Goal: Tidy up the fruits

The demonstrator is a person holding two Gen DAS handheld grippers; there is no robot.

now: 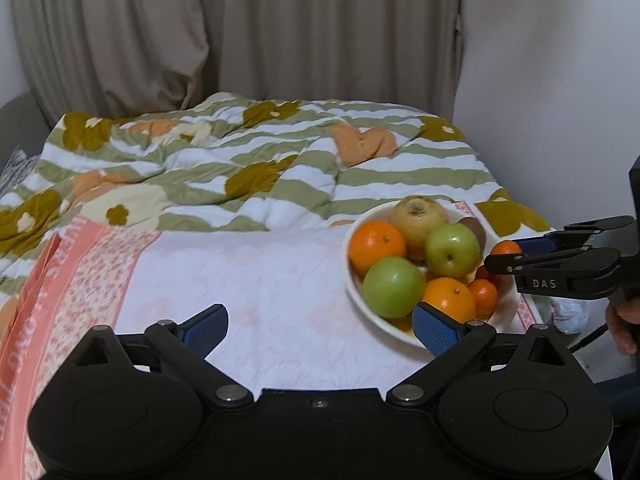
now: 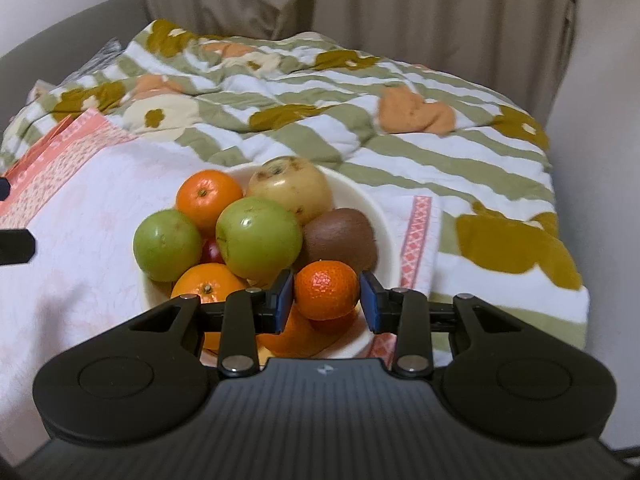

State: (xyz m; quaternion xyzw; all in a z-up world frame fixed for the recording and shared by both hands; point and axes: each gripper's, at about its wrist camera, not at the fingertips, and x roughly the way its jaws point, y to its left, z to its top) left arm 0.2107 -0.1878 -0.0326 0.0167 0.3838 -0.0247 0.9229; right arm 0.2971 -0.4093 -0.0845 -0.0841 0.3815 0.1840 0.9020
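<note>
A white bowl (image 1: 356, 288) (image 2: 384, 216) on a pink-white cloth holds two green apples (image 1: 394, 287) (image 2: 258, 236), oranges (image 1: 377, 246) (image 2: 210, 196), a yellowish pear (image 1: 418, 214) (image 2: 290, 188), a brown kiwi (image 2: 340, 238) and small mandarins. My right gripper (image 2: 327, 300) is shut on a small mandarin (image 2: 326, 290) just above the bowl's near edge; it also shows in the left wrist view (image 1: 506, 254) holding the mandarin (image 1: 505, 247). My left gripper (image 1: 320, 324) is open and empty over the cloth, its right finger beside the bowl's rim.
A rumpled floral green-striped quilt (image 1: 256, 168) (image 2: 400, 120) covers the bed behind the cloth (image 1: 248, 280). Beige curtains (image 1: 240, 32) hang at the back, a white wall (image 1: 560, 100) on the right. A crumpled white bag (image 1: 570, 312) lies by the bed's right edge.
</note>
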